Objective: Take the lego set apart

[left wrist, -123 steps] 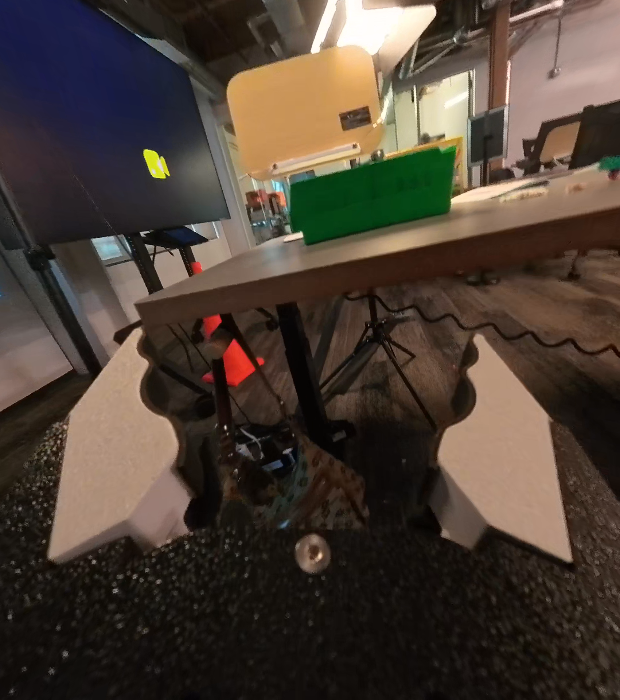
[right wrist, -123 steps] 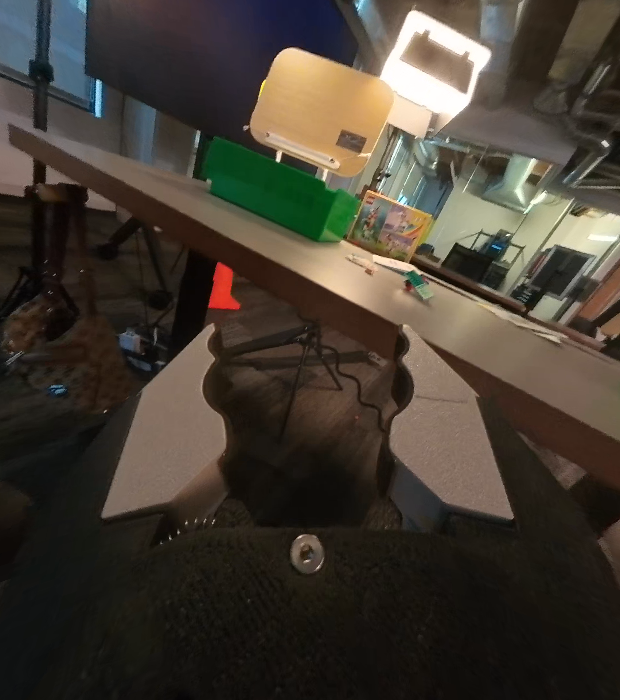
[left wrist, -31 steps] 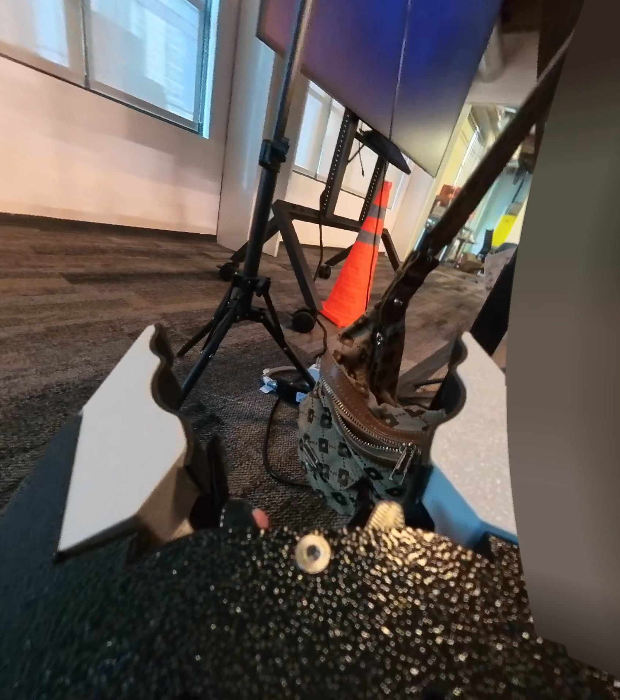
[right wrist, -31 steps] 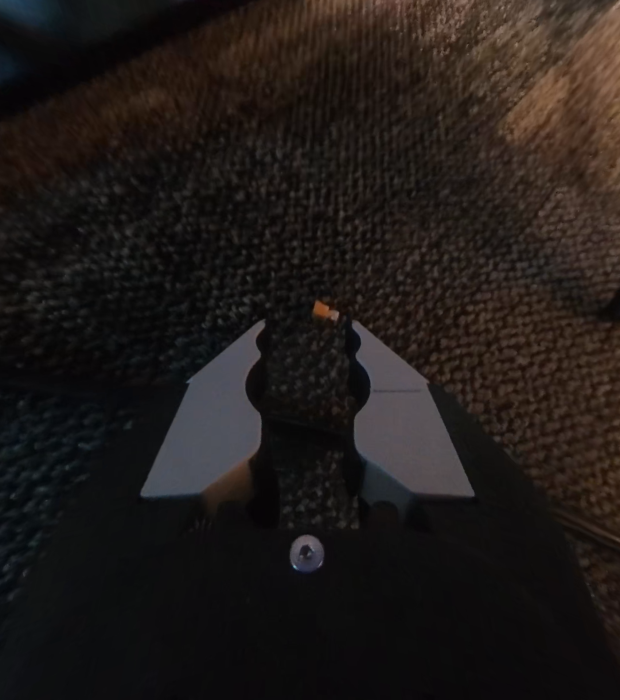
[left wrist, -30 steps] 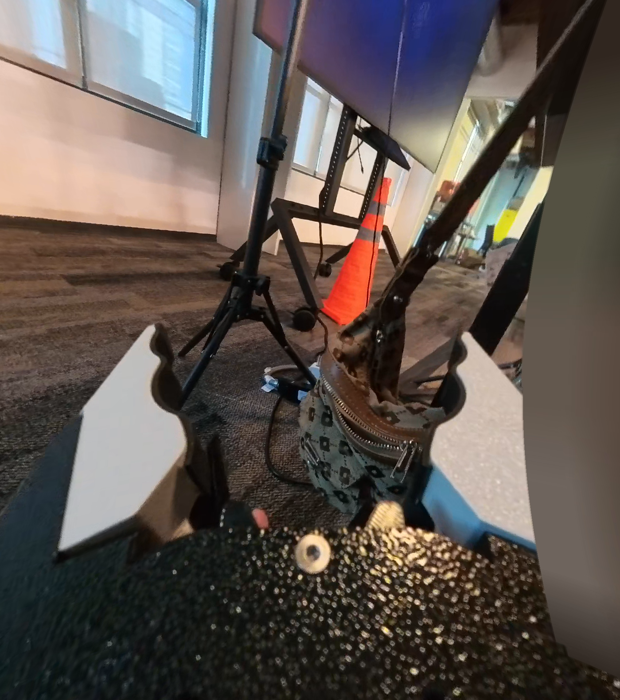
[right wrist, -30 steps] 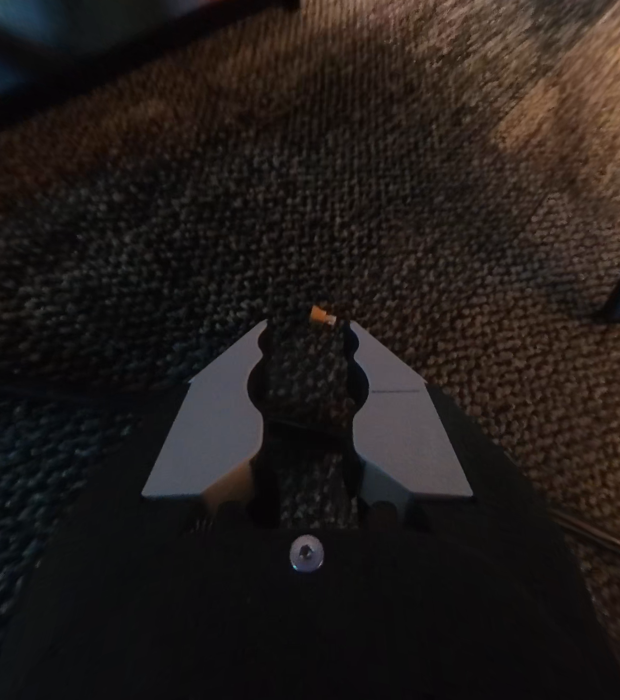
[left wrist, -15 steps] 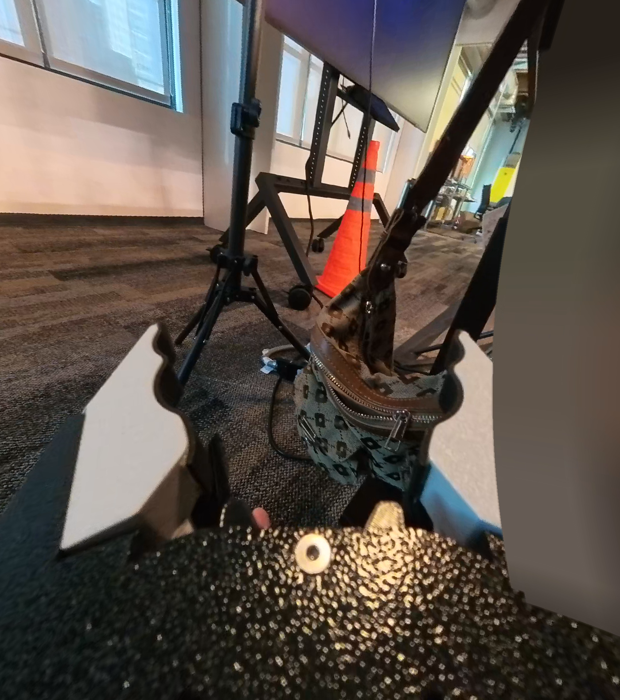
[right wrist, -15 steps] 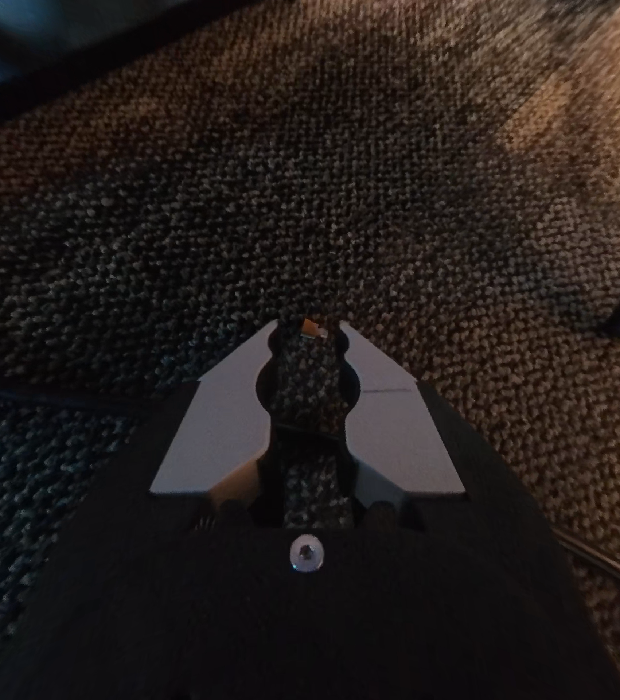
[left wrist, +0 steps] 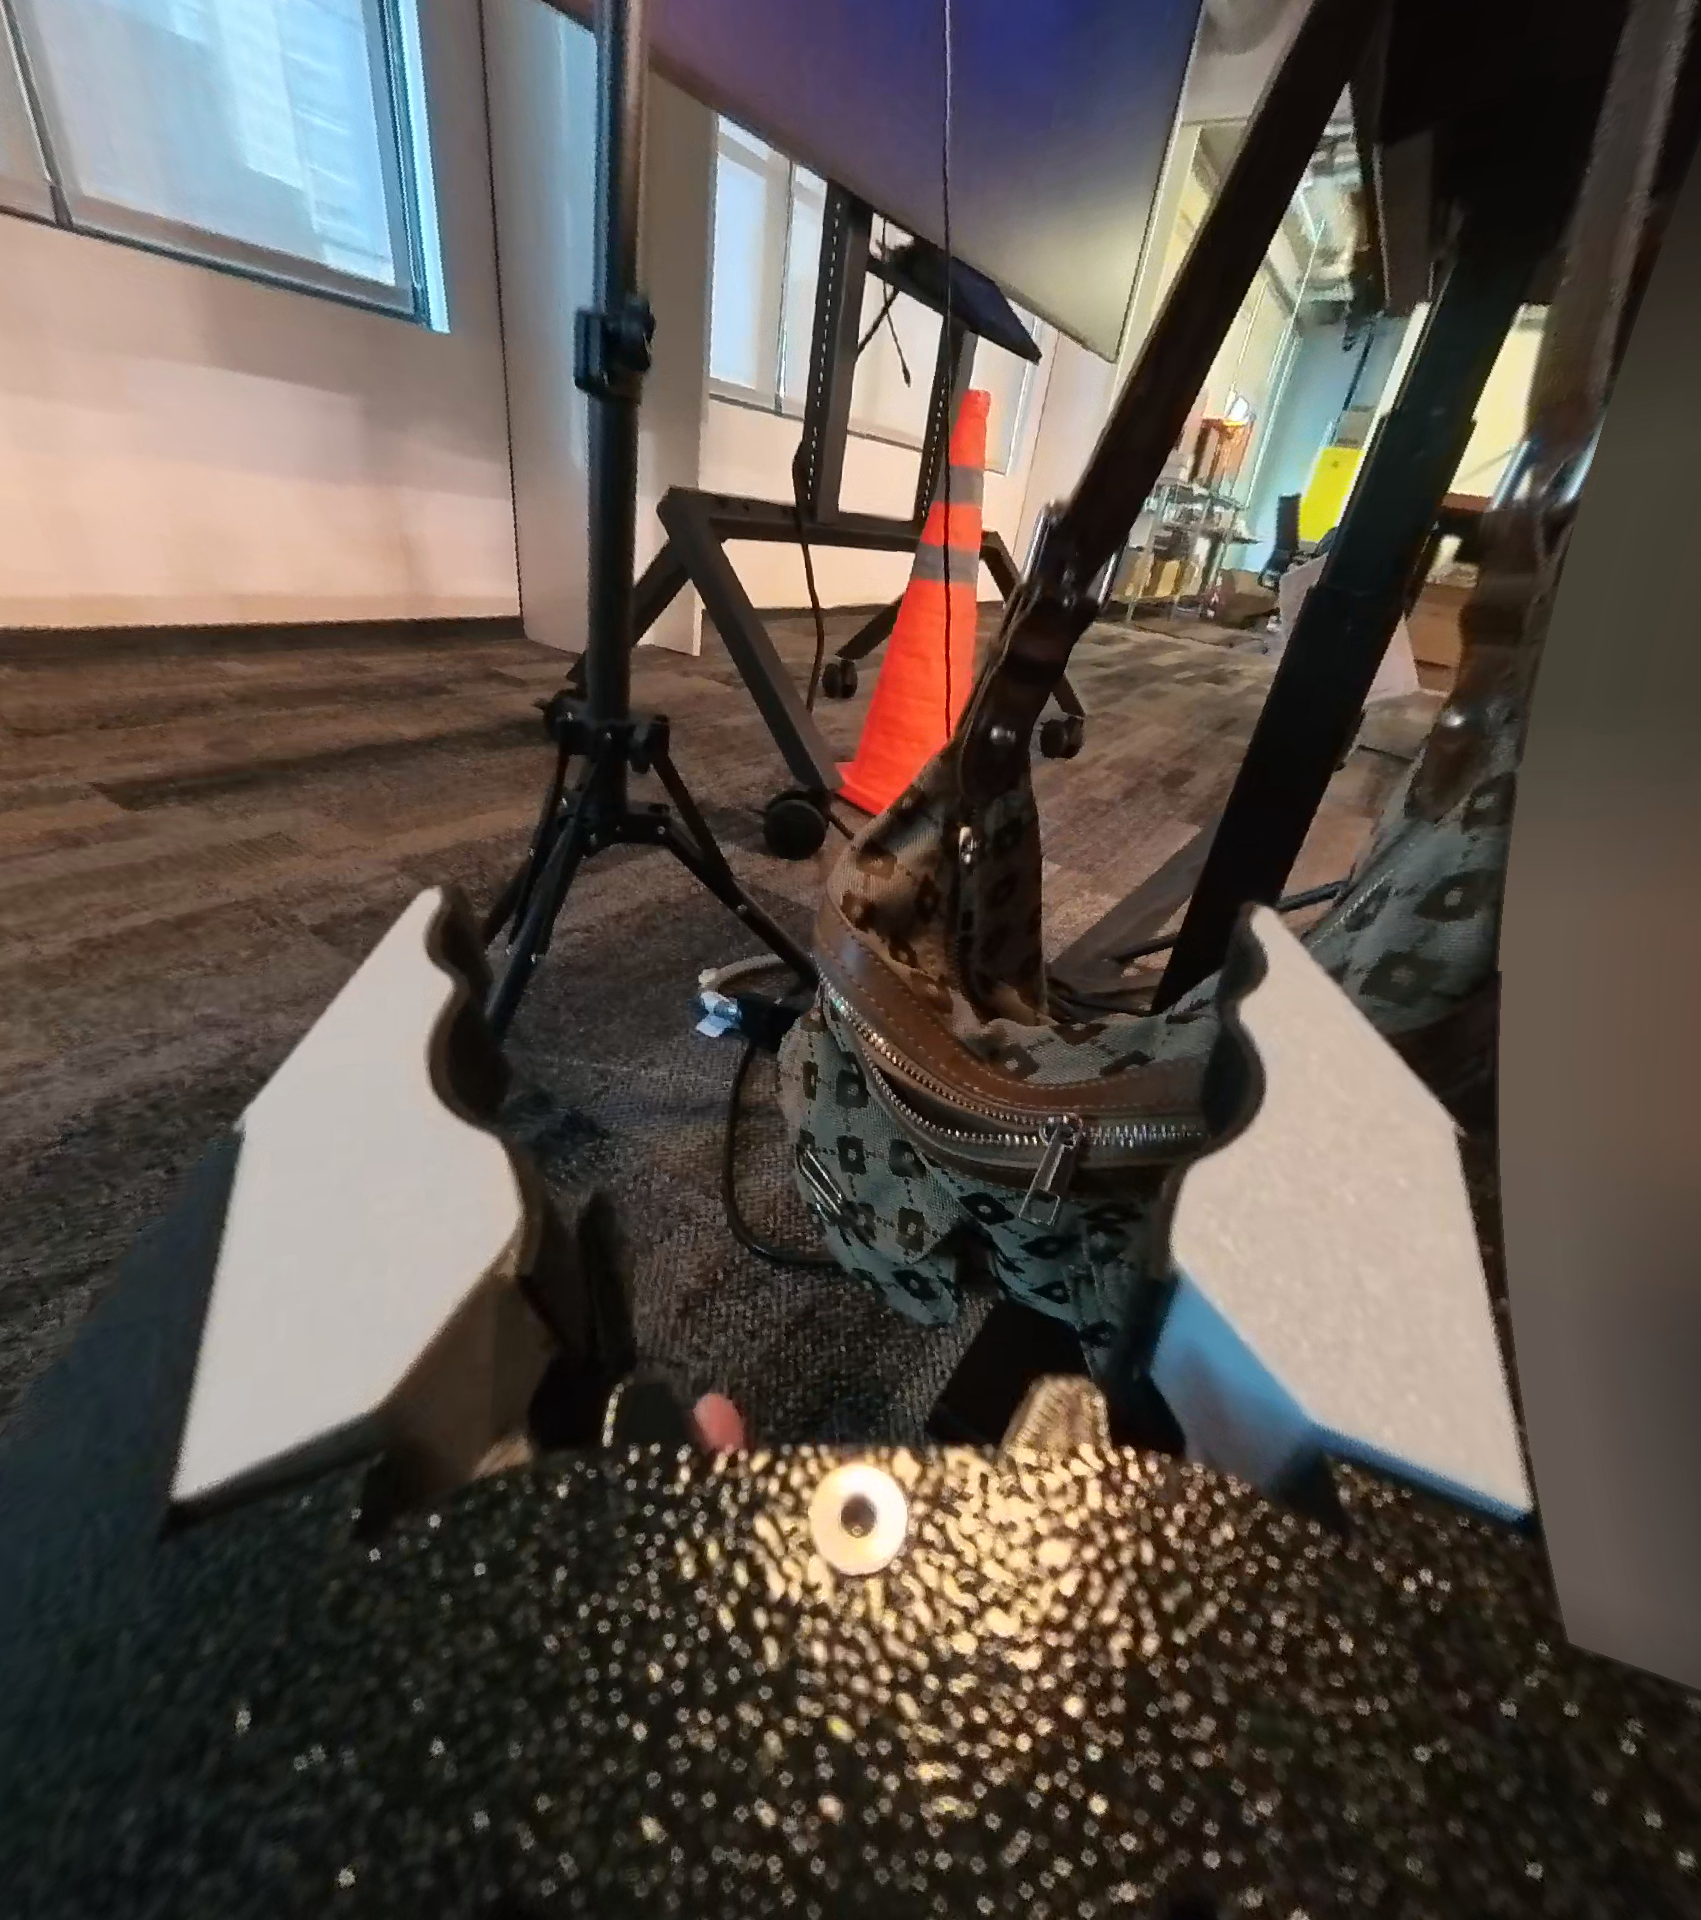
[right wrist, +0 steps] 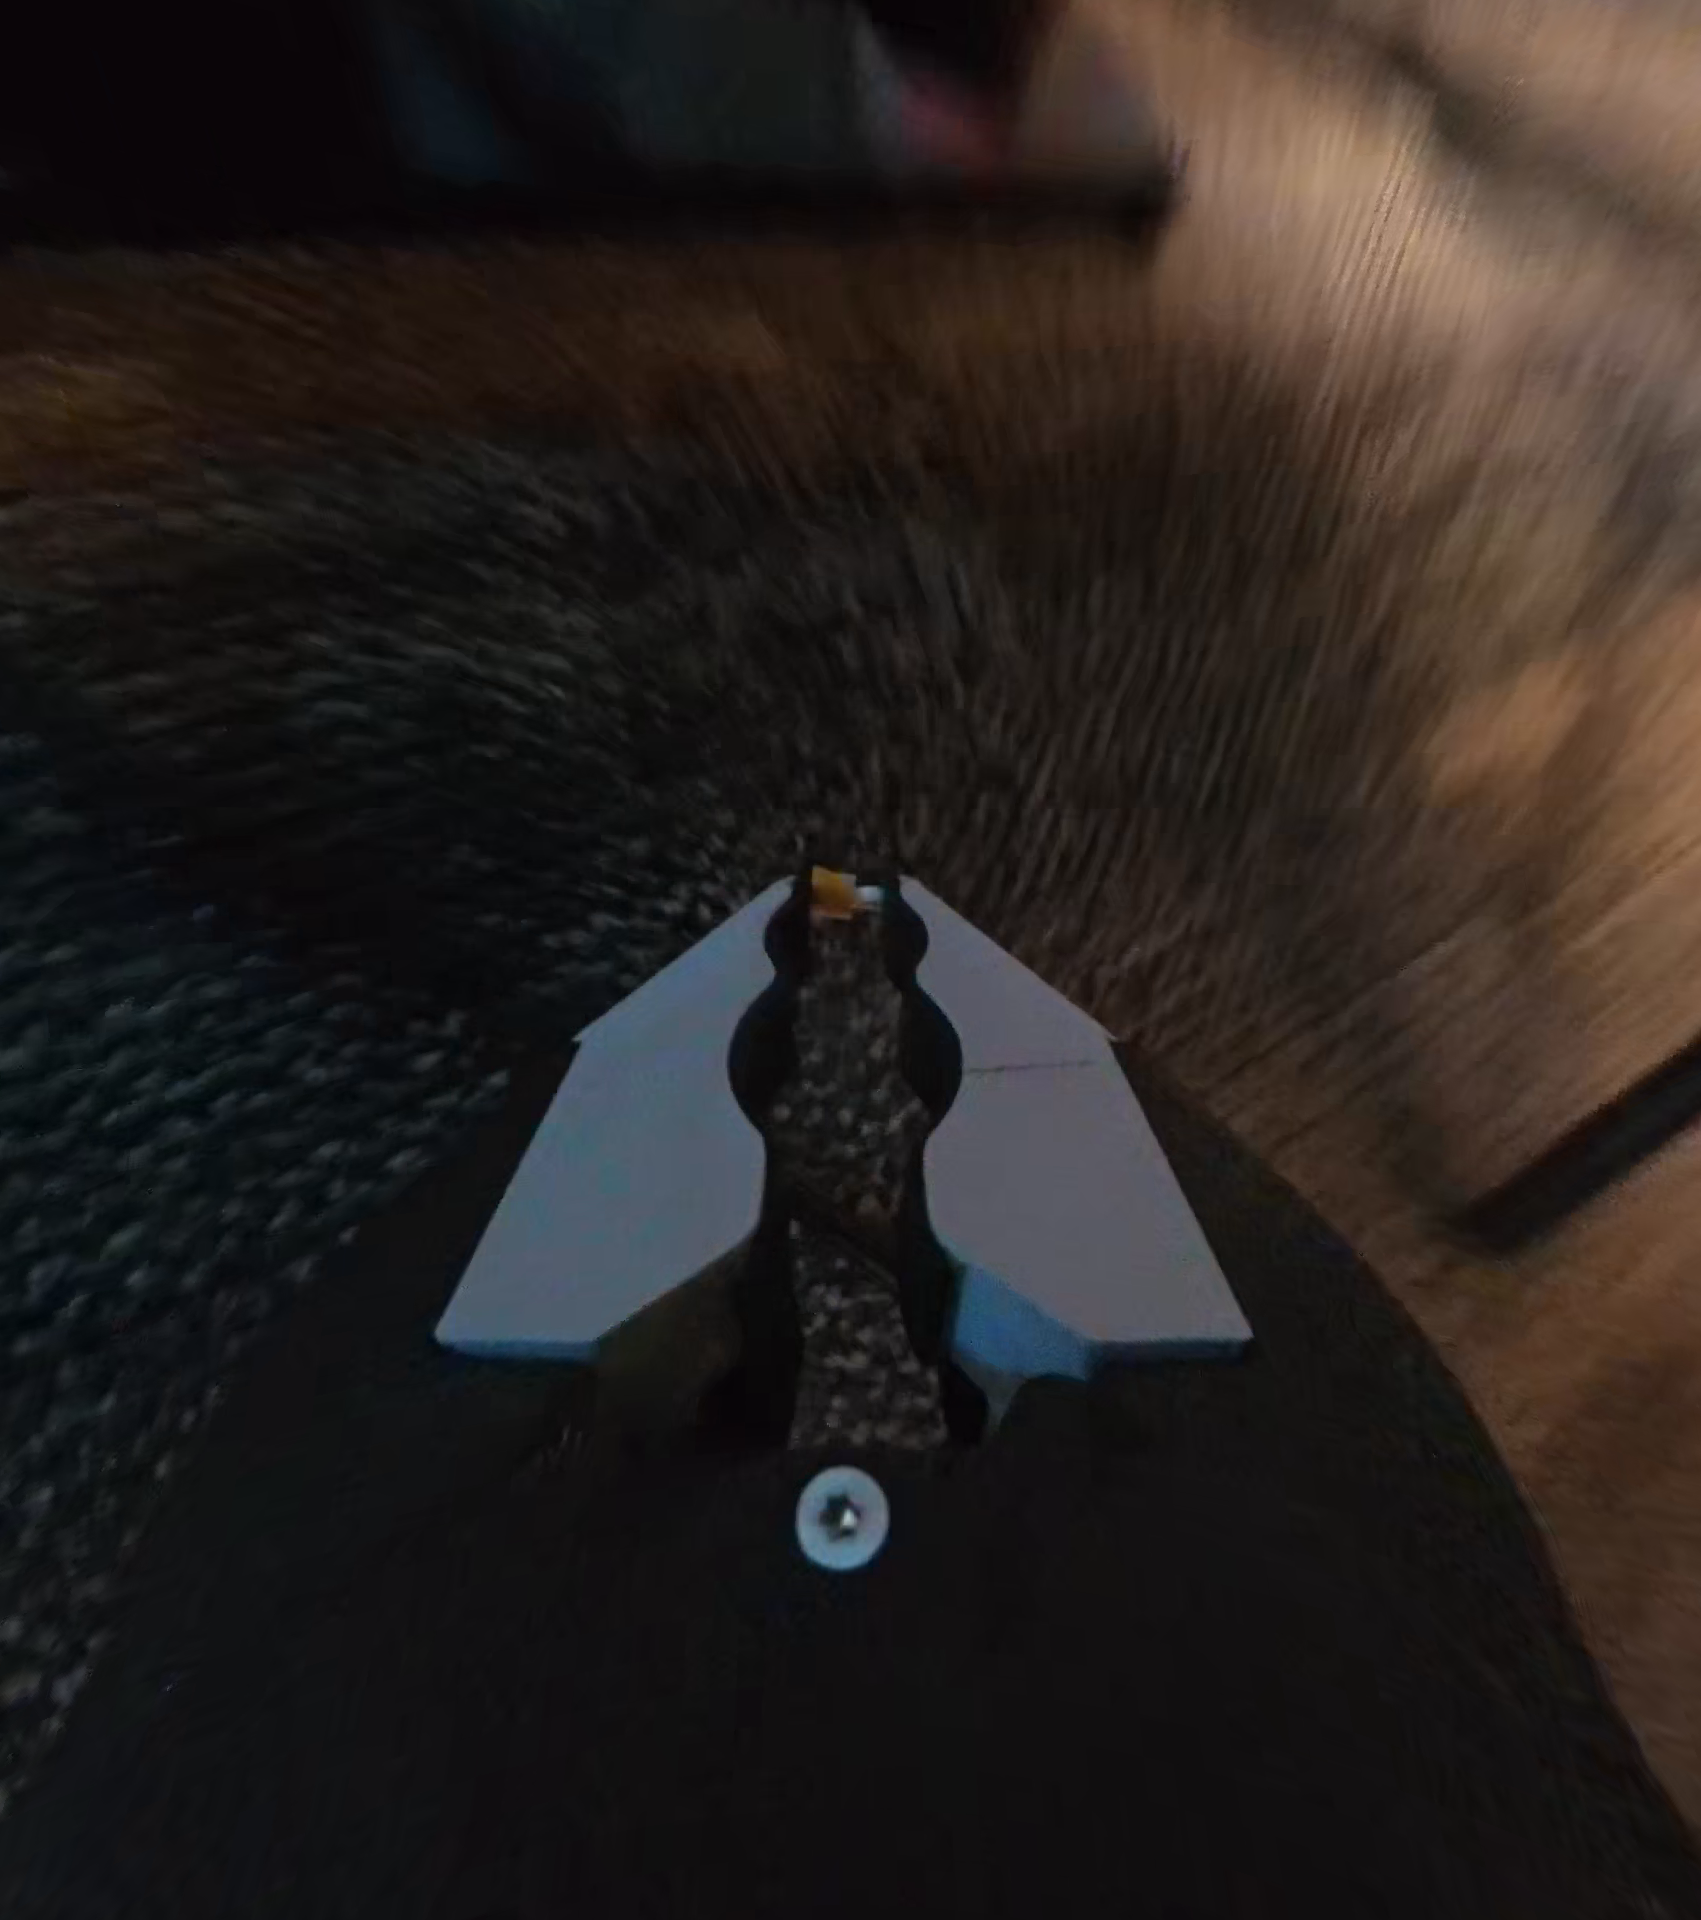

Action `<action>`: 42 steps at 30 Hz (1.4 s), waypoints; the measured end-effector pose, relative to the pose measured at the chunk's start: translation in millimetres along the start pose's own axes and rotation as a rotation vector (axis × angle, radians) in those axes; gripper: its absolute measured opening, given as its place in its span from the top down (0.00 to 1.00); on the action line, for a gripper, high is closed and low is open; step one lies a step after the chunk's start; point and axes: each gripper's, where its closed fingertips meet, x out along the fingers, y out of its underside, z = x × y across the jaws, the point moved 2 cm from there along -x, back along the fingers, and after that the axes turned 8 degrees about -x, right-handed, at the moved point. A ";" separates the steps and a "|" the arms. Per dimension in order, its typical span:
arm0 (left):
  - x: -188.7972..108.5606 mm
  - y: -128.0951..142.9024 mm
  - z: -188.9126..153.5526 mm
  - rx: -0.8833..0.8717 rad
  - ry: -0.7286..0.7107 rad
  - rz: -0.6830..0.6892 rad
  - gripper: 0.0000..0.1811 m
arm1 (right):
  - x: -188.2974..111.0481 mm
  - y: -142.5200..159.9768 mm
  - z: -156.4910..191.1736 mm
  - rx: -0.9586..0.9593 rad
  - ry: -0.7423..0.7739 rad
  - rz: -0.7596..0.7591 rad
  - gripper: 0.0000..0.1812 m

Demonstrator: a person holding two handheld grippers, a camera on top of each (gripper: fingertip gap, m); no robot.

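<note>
Right gripper (right wrist: 846,894): flat grey scalloped fingers pinched onto a tiny orange-and-white lego piece (right wrist: 838,894) at the tips, above blurred looped-pile carpet (right wrist: 410,675). Left gripper (left wrist: 851,1018): fingers wide apart, empty, low over the floor, facing a patterned fabric handbag (left wrist: 971,1122) with brown trim and metal zipper; orange traffic cone (left wrist: 924,634) behind.

Right gripper (right wrist: 848,896) fingers (right wrist: 991,997) pinching small orange piece (right wrist: 831,891) above blurred carpet (right wrist: 410,644).
</note>
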 end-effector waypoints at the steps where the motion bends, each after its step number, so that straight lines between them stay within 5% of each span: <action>1: -0.3 -3.1 0.0 0.004 0.001 -0.012 0.25 | -11.9 -12.0 3.1 -0.088 0.036 -0.043 0.93; 7: 13.7 -7.5 1.0 -0.041 0.015 -0.092 0.23 | -101.7 -87.2 43.4 -0.229 0.040 -0.257 0.93; 11: 35.2 -7.1 3.7 -0.096 -0.025 -0.166 0.21 | -173.4 -160.8 54.5 -0.190 0.050 -0.361 0.93; 15: 39.7 -34.9 -9.0 -0.039 -0.116 -0.180 0.21 | -256.9 -219.7 42.6 -0.020 0.109 -0.365 0.93; 20: 14.6 -89.6 -29.3 0.028 -0.144 -0.128 0.21 | -360.9 -247.5 42.5 -0.164 0.193 -0.202 0.93; 26: -33.9 -177.1 -32.9 0.060 -0.240 -0.045 0.21 | -475.9 -301.6 109.7 -0.136 -0.111 -0.197 0.93; 33: -84.8 -288.3 -65.5 0.097 -0.225 0.135 0.21 | -623.8 -409.1 150.5 -0.015 -0.409 -0.254 0.93; 37: -92.7 -351.0 -87.2 0.122 -0.183 0.171 0.22 | -691.7 -470.9 120.3 0.122 -0.425 -0.294 0.93; 42: -76.1 -403.5 -117.4 0.109 -0.060 0.163 0.20 | -727.5 -516.6 -12.4 0.298 -0.129 -0.392 0.93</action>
